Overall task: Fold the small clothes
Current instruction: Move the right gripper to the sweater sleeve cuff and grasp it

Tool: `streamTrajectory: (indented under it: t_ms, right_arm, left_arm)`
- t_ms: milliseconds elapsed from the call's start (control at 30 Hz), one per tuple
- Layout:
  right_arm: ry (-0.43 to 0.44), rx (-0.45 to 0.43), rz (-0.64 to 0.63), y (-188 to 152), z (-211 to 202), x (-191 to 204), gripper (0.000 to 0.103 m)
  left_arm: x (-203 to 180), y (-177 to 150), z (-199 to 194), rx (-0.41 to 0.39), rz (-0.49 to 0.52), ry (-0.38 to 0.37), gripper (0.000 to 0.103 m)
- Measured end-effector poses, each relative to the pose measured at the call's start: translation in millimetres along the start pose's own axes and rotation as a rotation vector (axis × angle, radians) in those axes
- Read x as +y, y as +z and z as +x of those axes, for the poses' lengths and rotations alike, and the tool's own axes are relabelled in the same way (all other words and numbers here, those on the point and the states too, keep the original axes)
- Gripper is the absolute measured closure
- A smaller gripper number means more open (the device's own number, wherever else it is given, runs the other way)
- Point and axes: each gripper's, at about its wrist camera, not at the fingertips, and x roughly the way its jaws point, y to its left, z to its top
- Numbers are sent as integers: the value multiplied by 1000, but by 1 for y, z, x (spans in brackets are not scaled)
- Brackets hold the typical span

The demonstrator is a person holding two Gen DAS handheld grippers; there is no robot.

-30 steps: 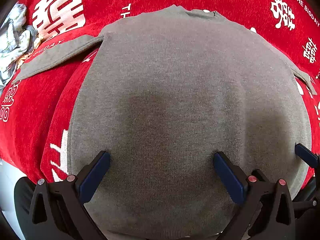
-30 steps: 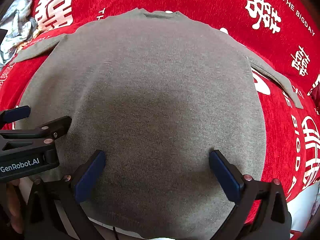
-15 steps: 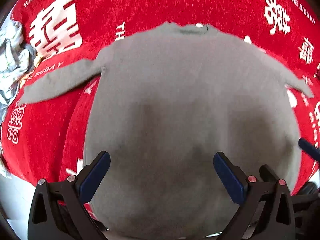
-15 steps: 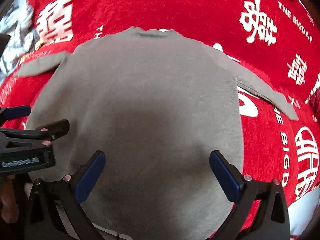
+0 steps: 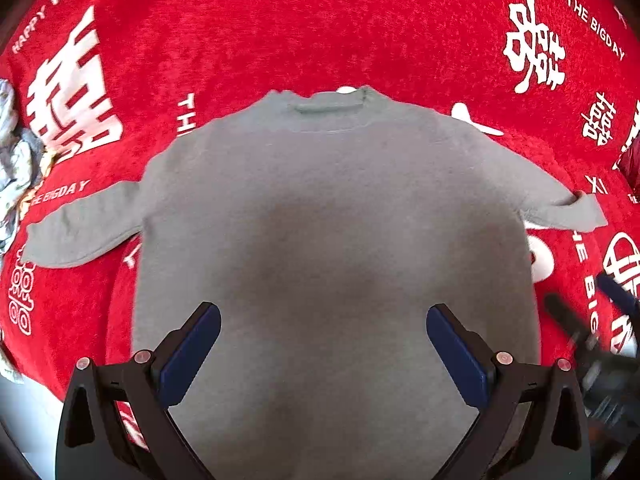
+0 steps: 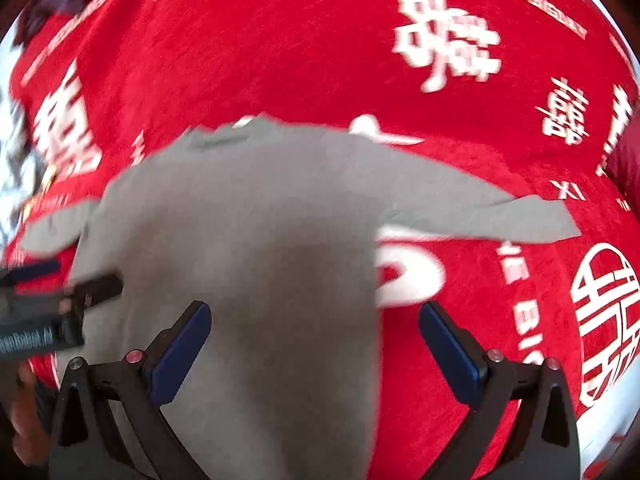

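Note:
A grey knit sweater lies flat on the red cloth with its collar far from me and both sleeves spread out to the sides. My left gripper is open and empty above the sweater's lower body. My right gripper is open and empty above the sweater's lower right edge. The right sleeve stretches out to the right. The left gripper also shows at the left edge of the right wrist view, and the right gripper is a blur at the right edge of the left wrist view.
A red cloth with white characters covers the surface. A pile of pale crumpled clothes lies at the far left. A dark red item sits at the right edge. The cloth's front edge drops to a white floor.
Both grippers have pulled back and up from the sweater, so more of it shows. The right gripper has also swung to the right. Both stay open.

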Motion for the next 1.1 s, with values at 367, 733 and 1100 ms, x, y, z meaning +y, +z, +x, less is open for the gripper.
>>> streamTrajectory:
  t_ms: [367, 733, 1100]
  right_arm:
    - [-121, 35, 214, 58, 53, -129, 0]
    - [-162, 106, 575, 40, 124, -297, 0]
    - [112, -65, 754, 52, 149, -346, 2]
  left_arm:
    - [-92, 61, 38, 25, 85, 5, 0]
    - [-160, 97, 101, 100, 112, 20, 0]
    - [-184, 98, 130, 79, 131, 44, 0]
